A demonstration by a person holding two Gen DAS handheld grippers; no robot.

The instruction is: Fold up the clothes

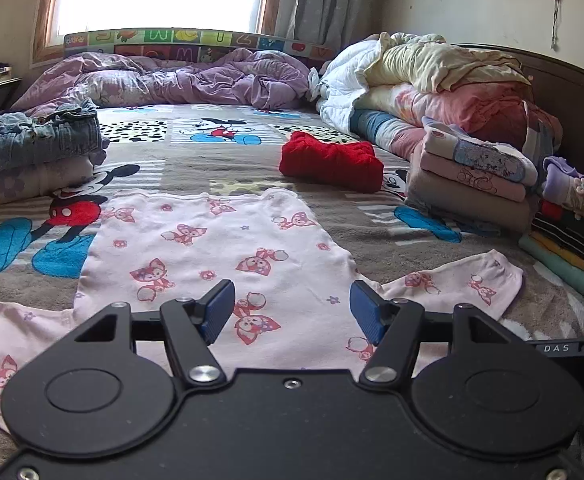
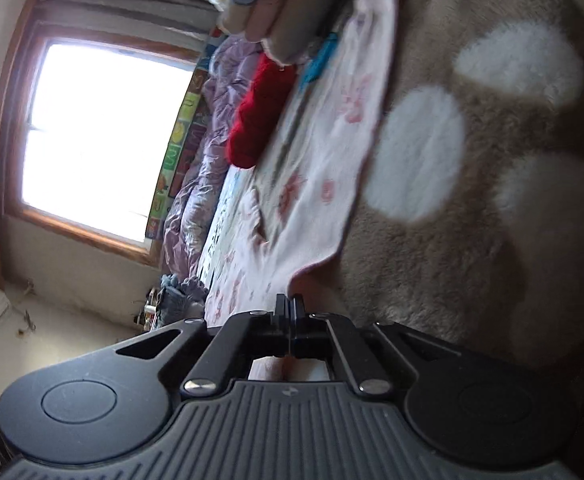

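A pale pink long-sleeved shirt (image 1: 220, 248) with a fox print lies flat on the bed, both sleeves spread sideways. My left gripper (image 1: 292, 308) is open and empty, hovering over the shirt's near part with its blue pads (image 1: 218, 308) wide apart. In the right wrist view, which is rolled sideways and blurred, my right gripper (image 2: 290, 304) is shut on the edge of the pink shirt (image 2: 319, 168) where the fabric narrows to the fingertips. Pink cloth shows behind the shut fingers too.
A red knit garment (image 1: 331, 160) lies beyond the shirt. Folded jeans (image 1: 40, 140) sit on a stack at the left. Folded clothes (image 1: 475, 176) and striped items (image 1: 567, 248) are stacked at the right. Piled quilts (image 1: 431, 88) and a purple duvet (image 1: 180, 80) fill the far side.
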